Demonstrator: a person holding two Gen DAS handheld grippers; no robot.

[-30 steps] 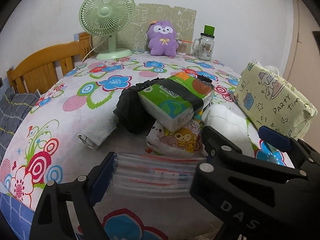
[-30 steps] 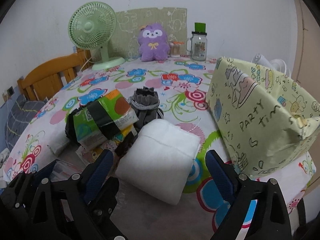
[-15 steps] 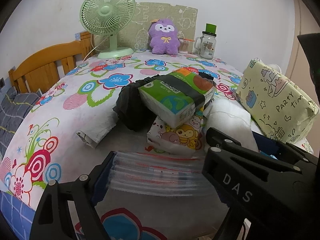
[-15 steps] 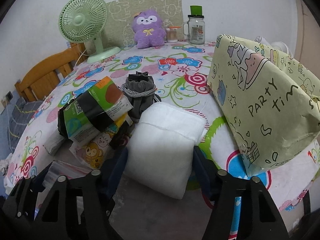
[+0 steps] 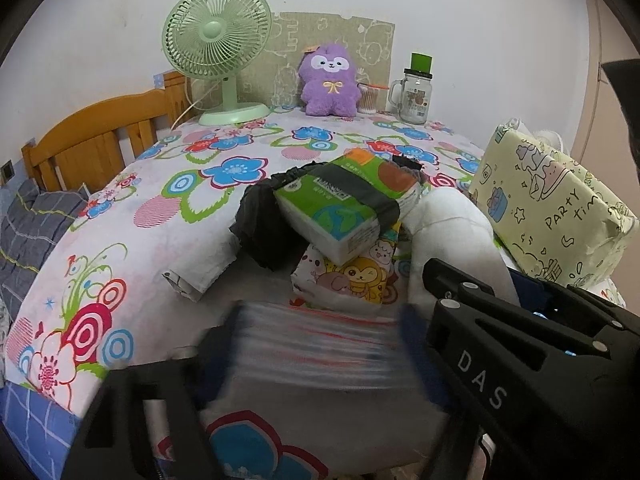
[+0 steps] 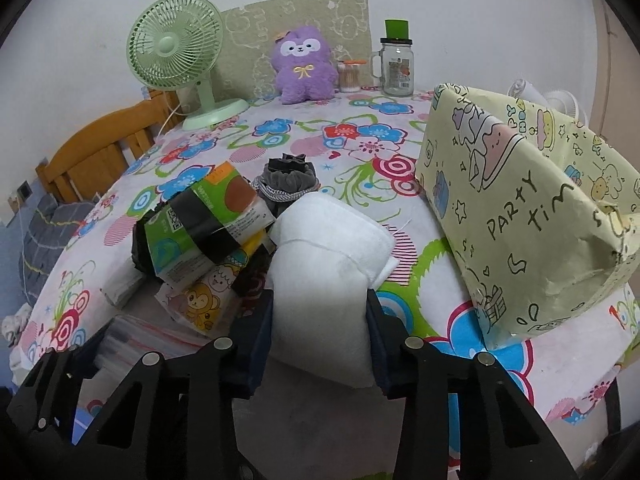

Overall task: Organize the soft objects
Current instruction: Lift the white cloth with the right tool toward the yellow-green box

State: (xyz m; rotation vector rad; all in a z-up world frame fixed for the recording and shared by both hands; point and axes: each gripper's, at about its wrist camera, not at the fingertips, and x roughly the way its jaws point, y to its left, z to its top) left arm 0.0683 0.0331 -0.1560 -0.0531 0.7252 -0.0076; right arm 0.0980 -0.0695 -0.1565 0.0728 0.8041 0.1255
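My right gripper (image 6: pixel 320 340) pinches a soft white pad (image 6: pixel 324 276) on the flowered tablecloth (image 6: pixel 360 140); my left gripper (image 5: pixel 316 352), blurred, straddles stacked clear bags (image 5: pixel 316 344), grip unclear; the yellow box (image 6: pixel 520 216) hides its contents.

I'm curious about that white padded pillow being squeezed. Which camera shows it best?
The right wrist view: the white pillow sits centred, pinched by the right gripper. The left wrist view catches only its upper part beside the tissue pack.
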